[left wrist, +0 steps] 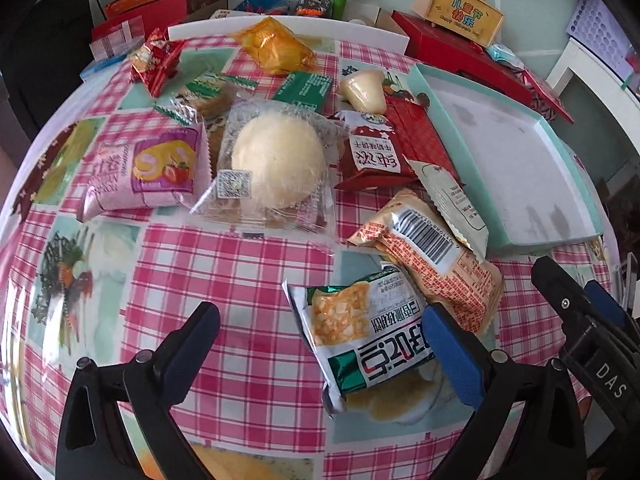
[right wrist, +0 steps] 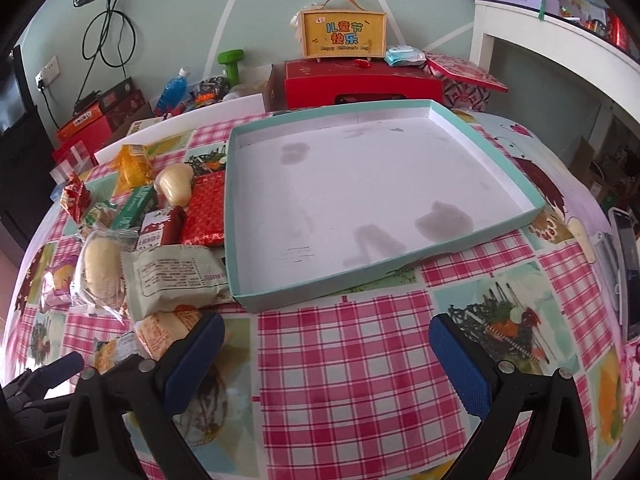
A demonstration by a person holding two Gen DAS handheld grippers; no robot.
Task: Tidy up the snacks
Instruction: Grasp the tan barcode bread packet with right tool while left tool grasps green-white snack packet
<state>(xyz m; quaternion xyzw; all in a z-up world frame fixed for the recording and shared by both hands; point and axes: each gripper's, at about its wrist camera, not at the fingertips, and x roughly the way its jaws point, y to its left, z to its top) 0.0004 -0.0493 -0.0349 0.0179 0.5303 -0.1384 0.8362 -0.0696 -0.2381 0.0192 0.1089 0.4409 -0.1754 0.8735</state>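
Observation:
Several wrapped snacks lie on the checked tablecloth: a round bun in clear wrap, a pink roll-cake packet, an orange packet with barcode, a green-white packet, red packets. A shallow mint tray is empty at the right; it also shows in the right wrist view. My left gripper is open above the cloth, its right finger against the green-white packet. My right gripper is open and empty in front of the tray; it also shows in the left wrist view.
Behind the table stand a red box, a yellow handled gift box, a green dumbbell and a blue bottle. A white shelf is at the right. A phone lies at the table's right edge.

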